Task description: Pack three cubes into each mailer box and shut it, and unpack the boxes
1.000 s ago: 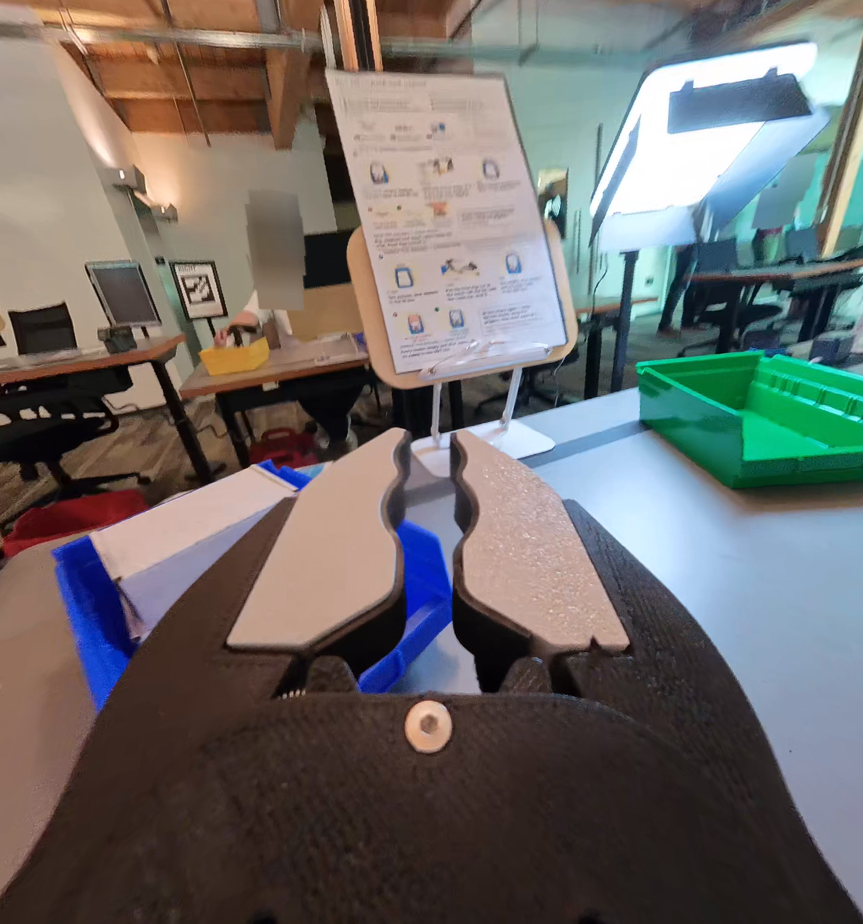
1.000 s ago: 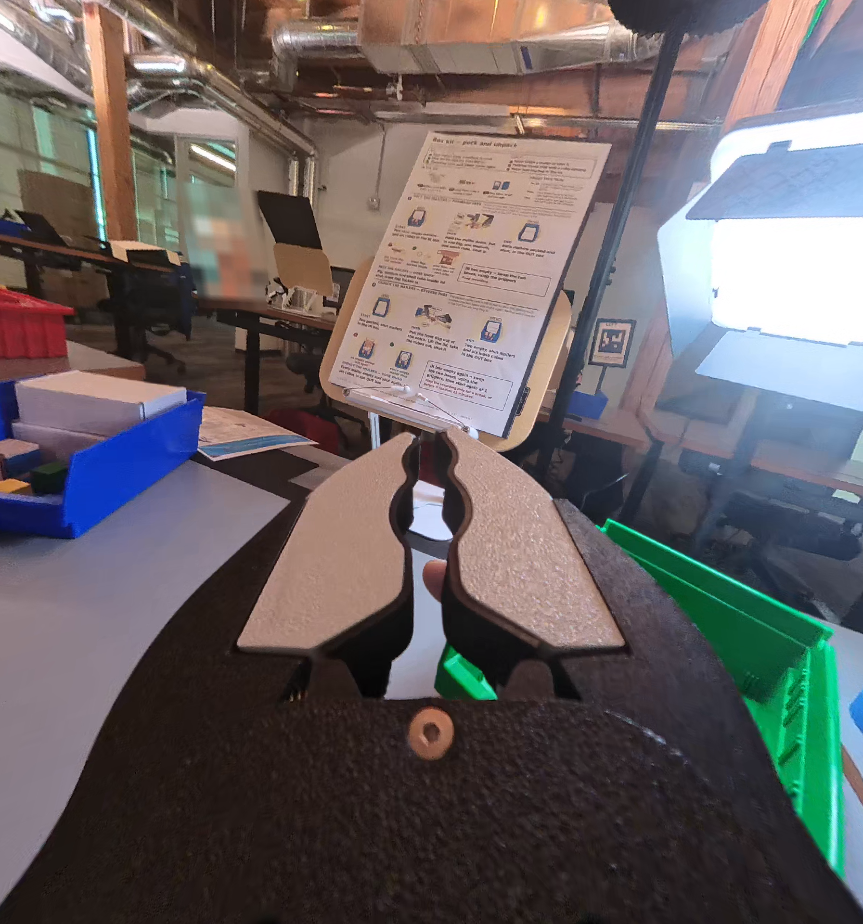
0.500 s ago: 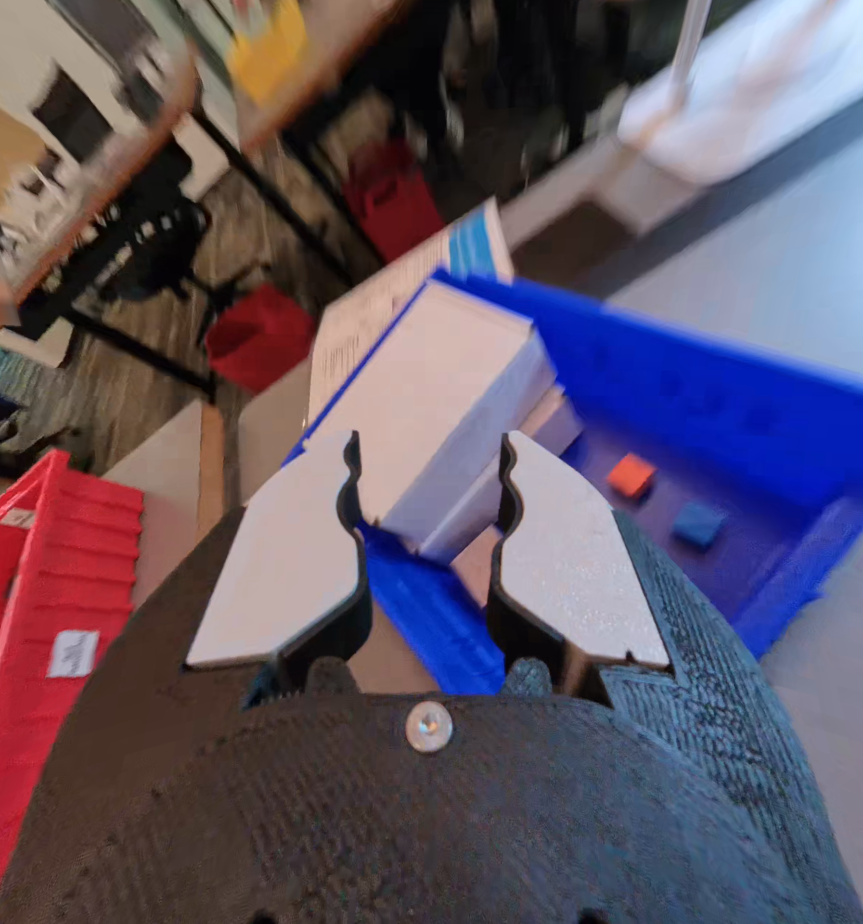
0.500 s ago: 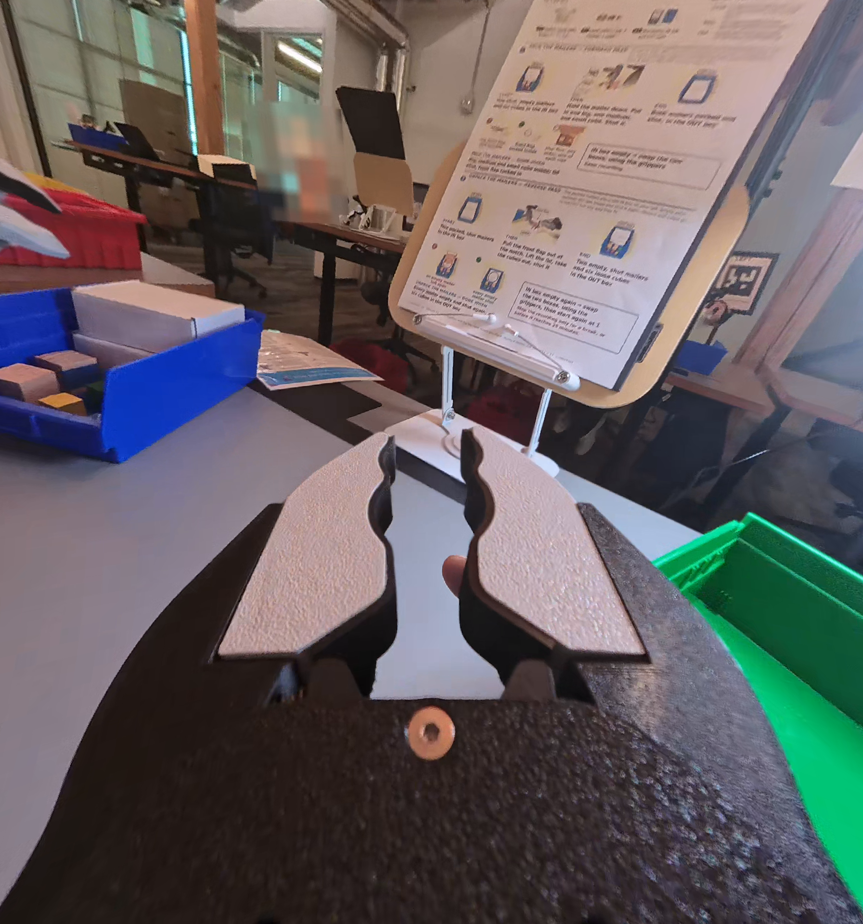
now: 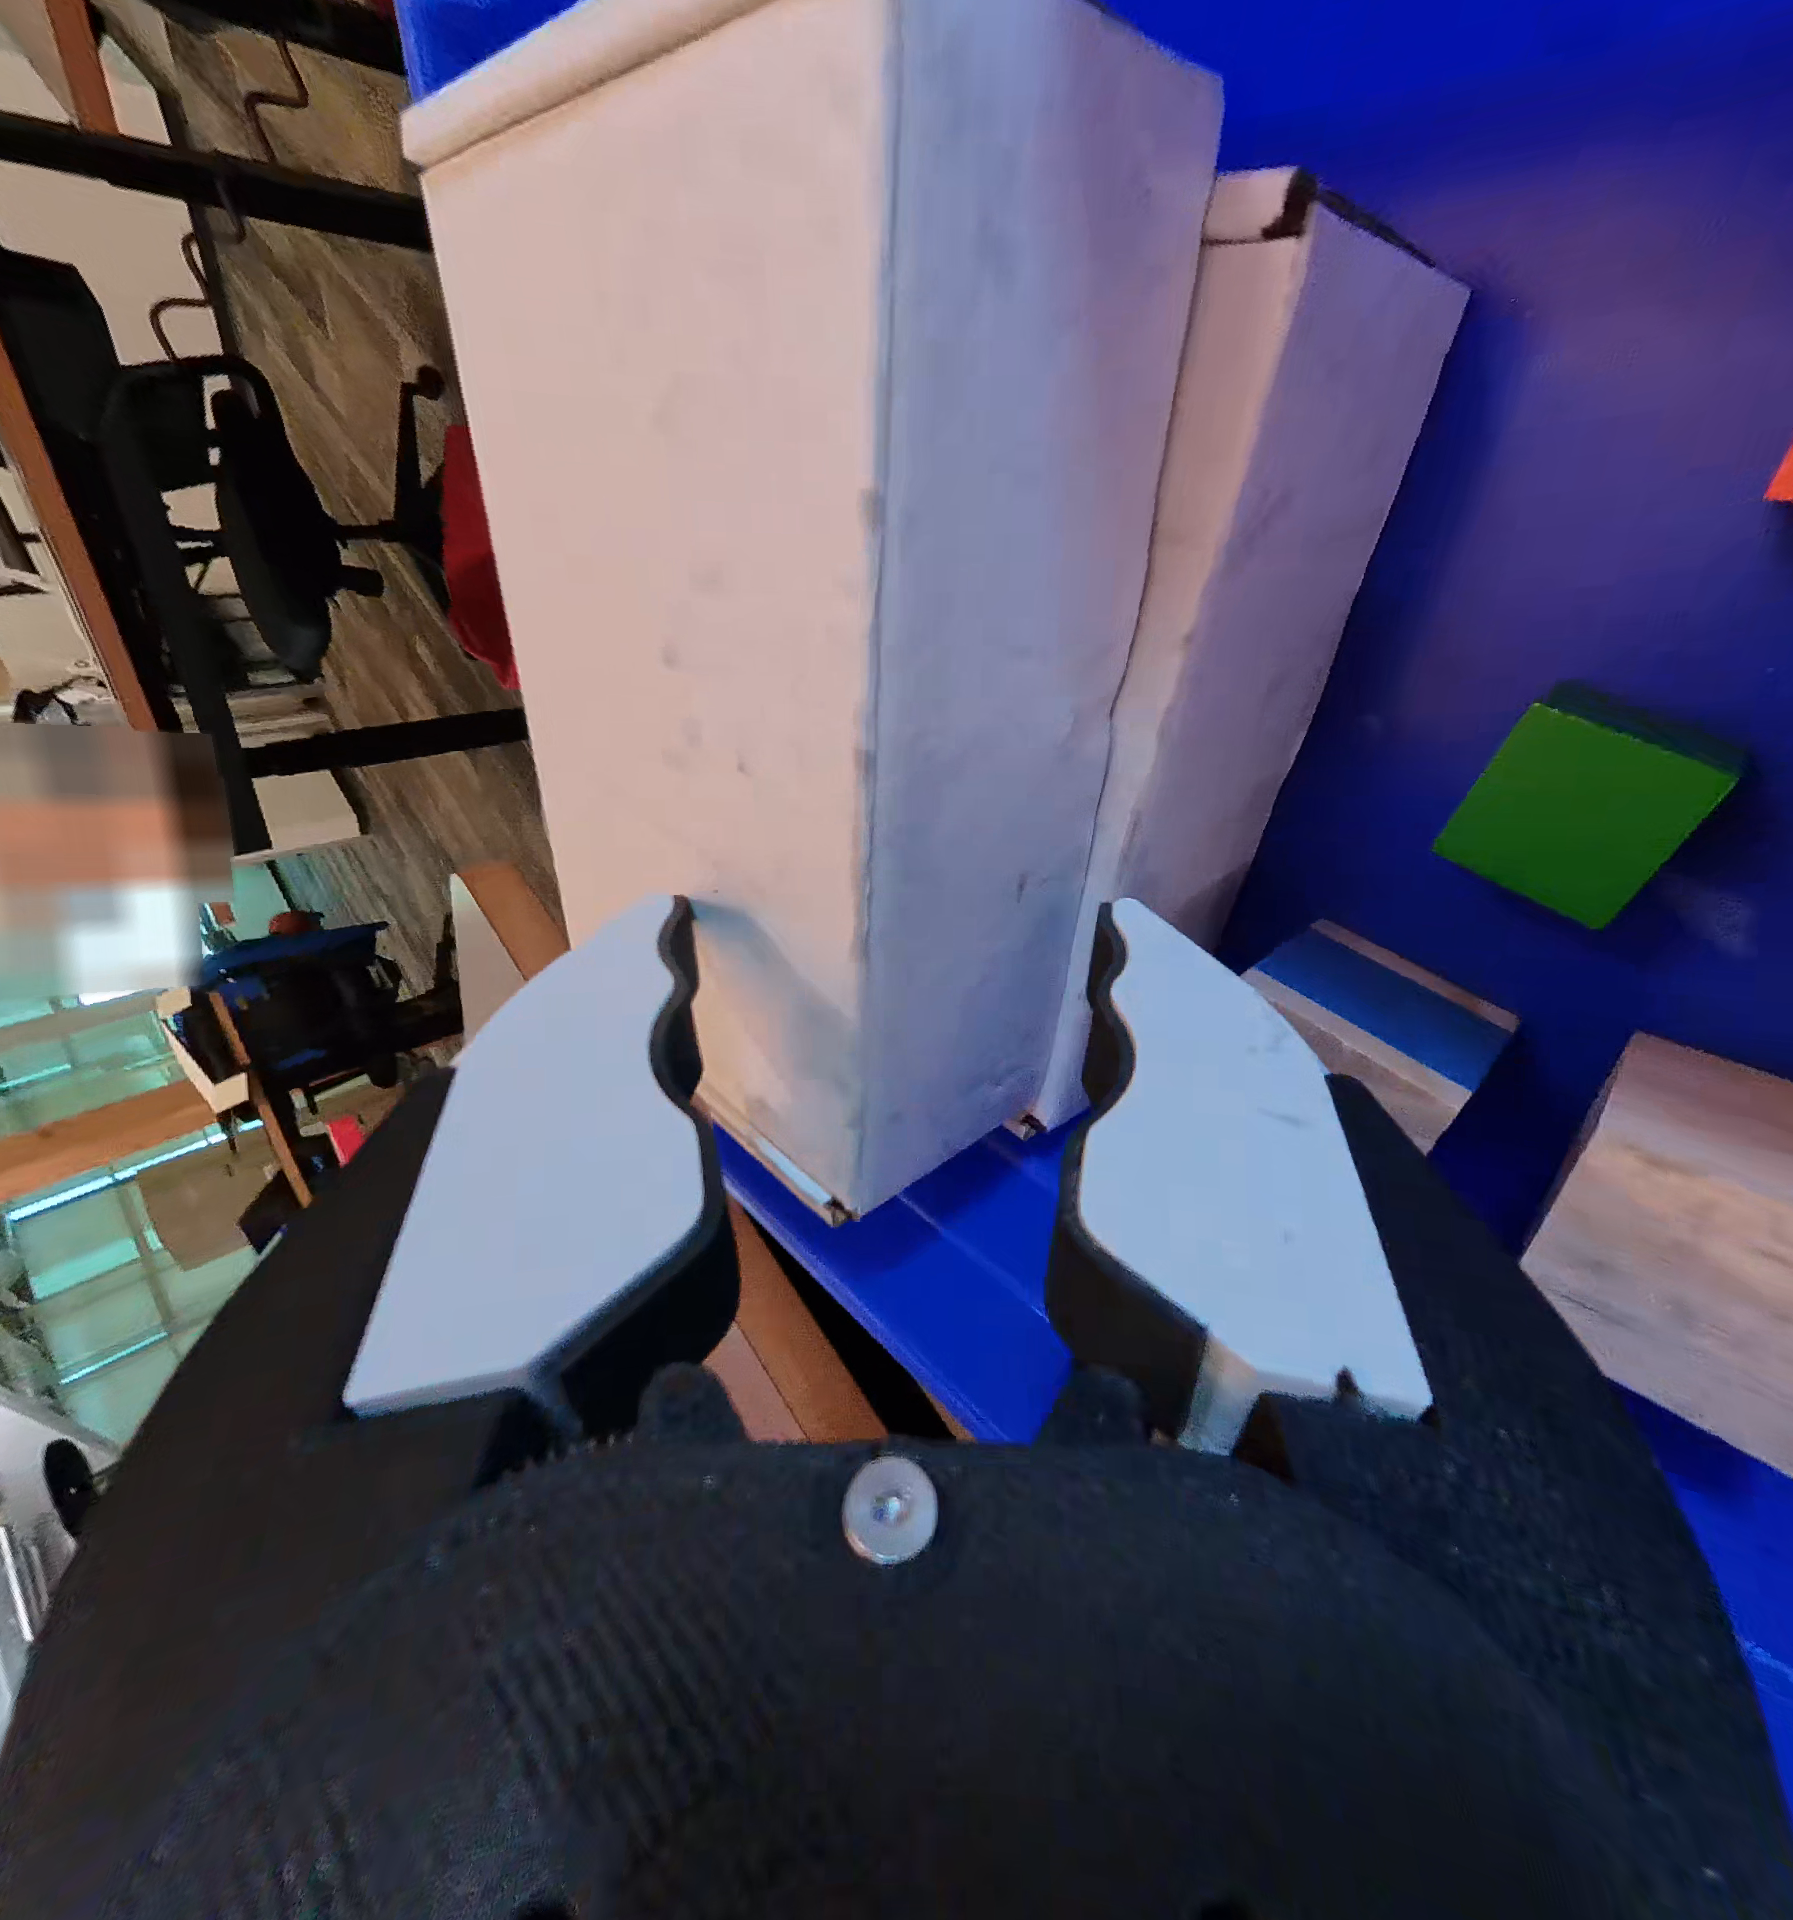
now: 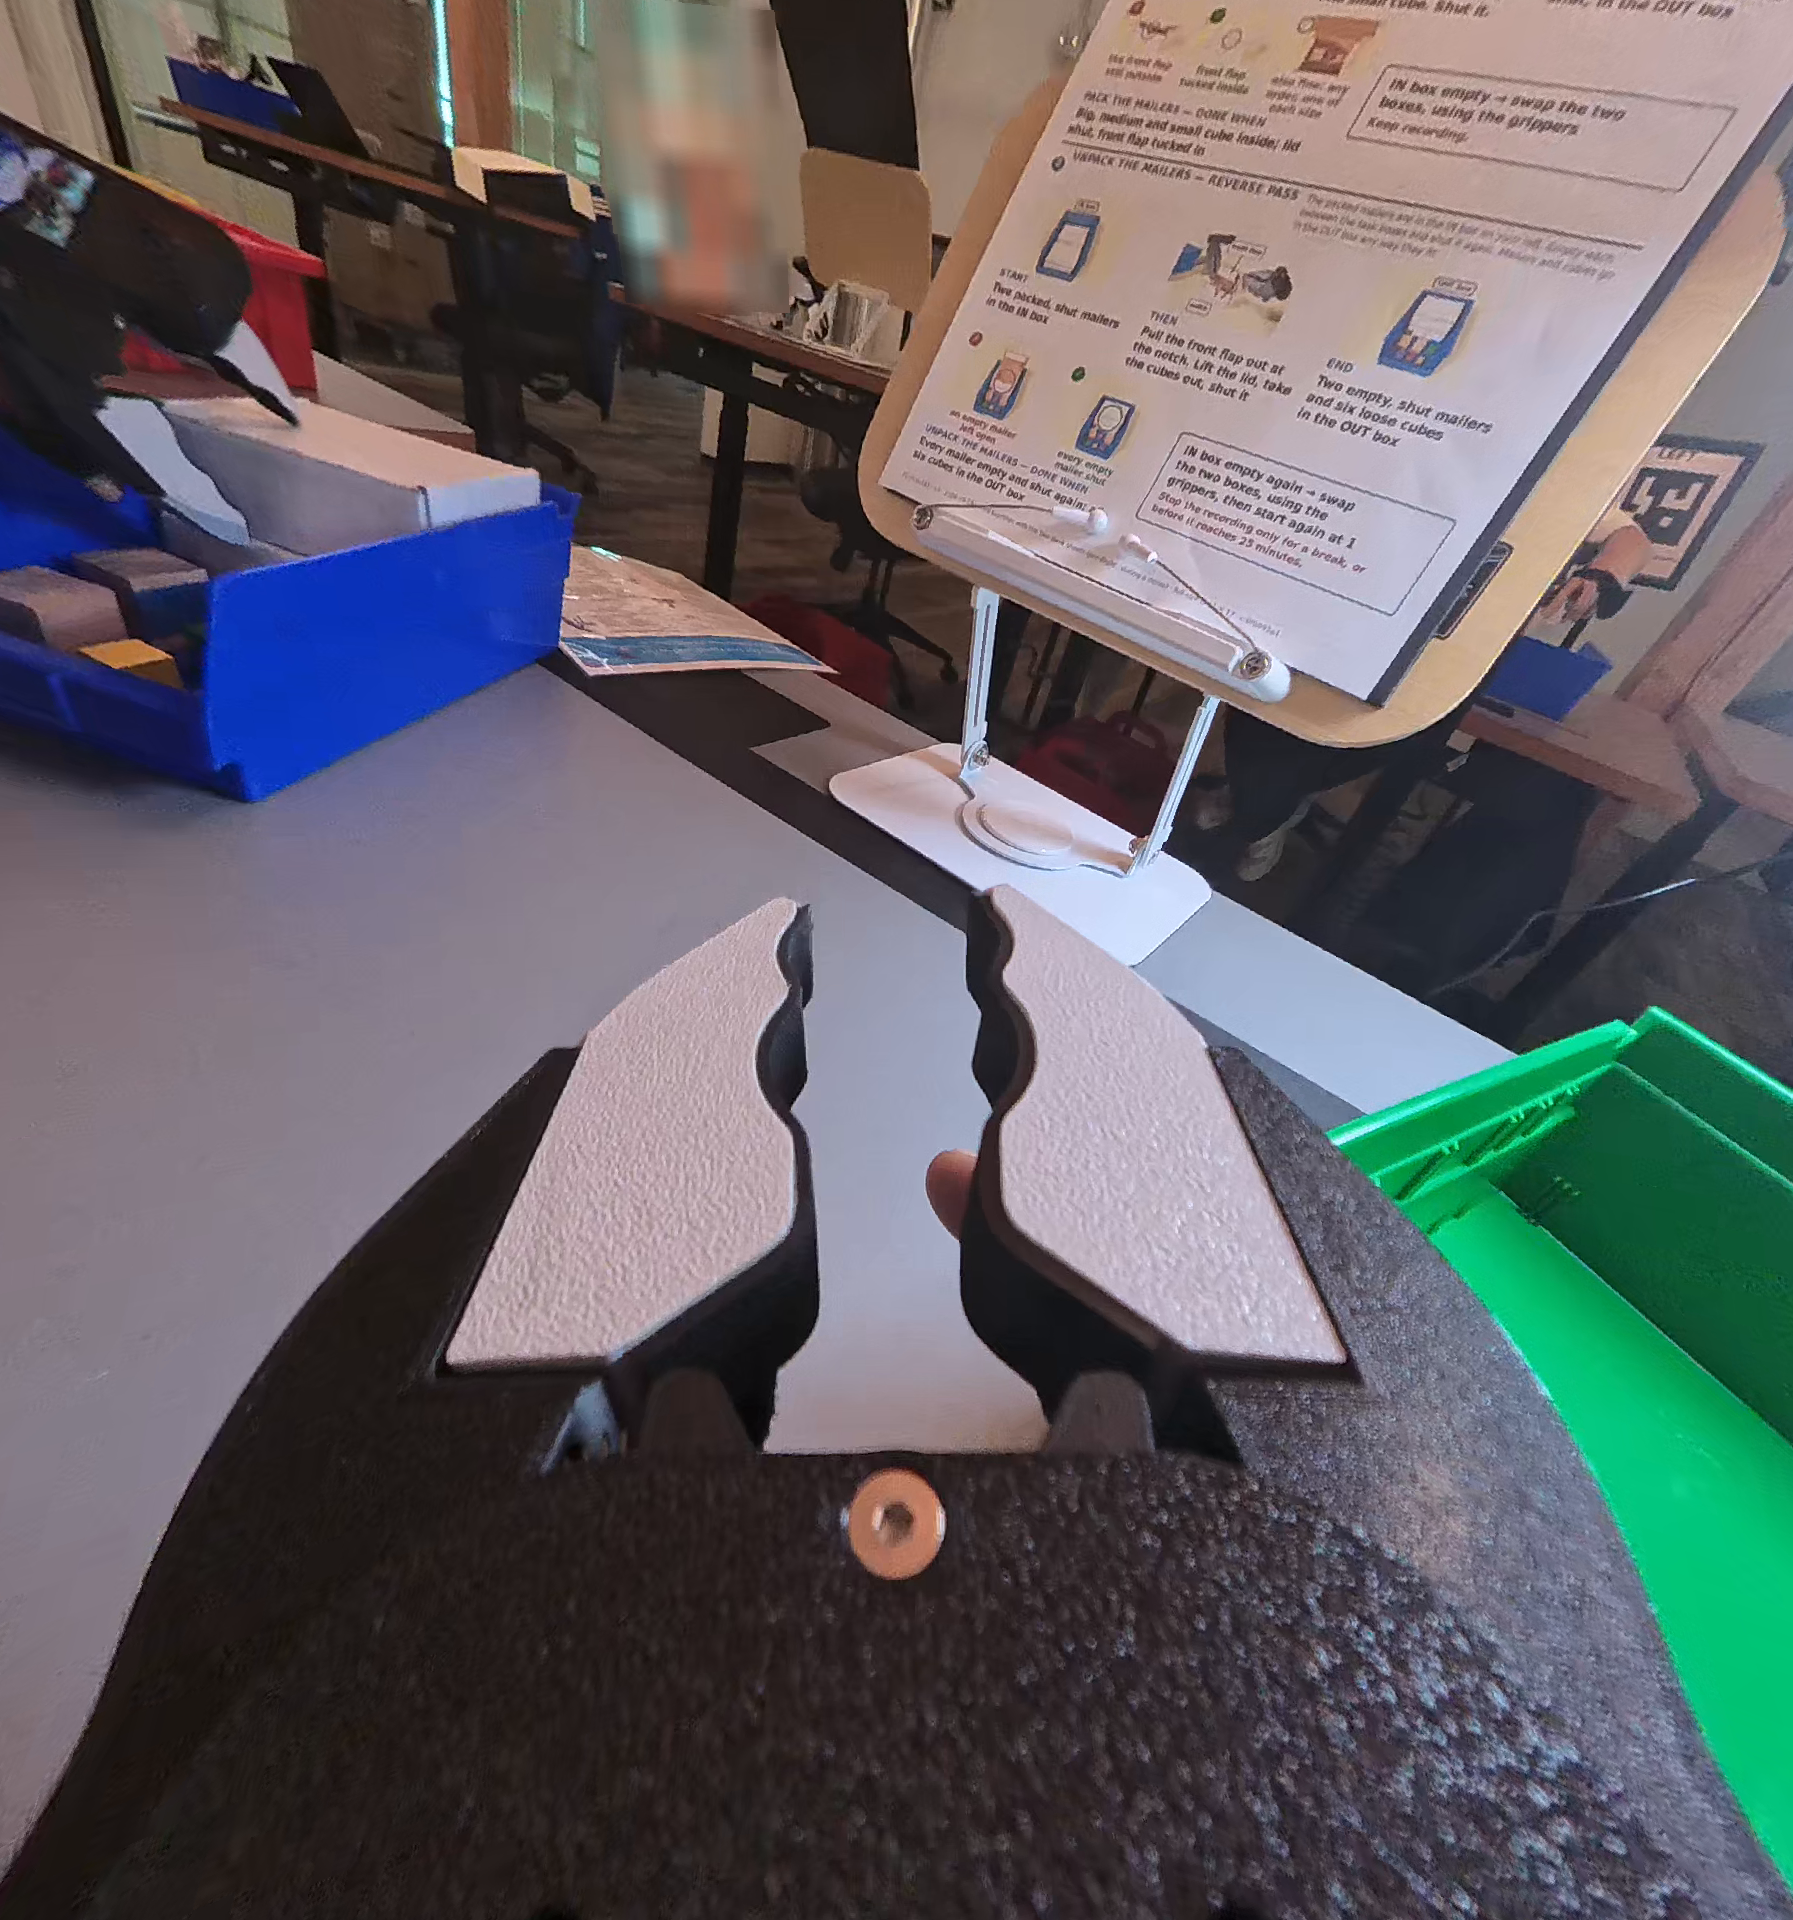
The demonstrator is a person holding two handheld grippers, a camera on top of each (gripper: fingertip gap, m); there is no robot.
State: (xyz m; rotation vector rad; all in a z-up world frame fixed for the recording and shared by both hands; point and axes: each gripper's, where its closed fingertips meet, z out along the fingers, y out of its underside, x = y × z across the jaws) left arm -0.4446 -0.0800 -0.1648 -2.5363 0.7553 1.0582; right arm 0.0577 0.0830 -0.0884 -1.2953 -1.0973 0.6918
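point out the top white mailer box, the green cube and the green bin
top white mailer box (image 5: 684,520), left wrist view, broad top face.
green cube (image 5: 1567,821), left wrist view, lit face.
green bin (image 6: 1702,1340), right wrist view, inner floor.

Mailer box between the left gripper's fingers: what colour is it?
White, plain; the mailer box shows best in the left wrist view, with the left gripper open around its corner.

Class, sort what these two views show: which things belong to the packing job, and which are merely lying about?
Job: left gripper, top mailer box, second mailer box, green cube, blue bin, green bin.
Lying about: instruction stand, leaflet.
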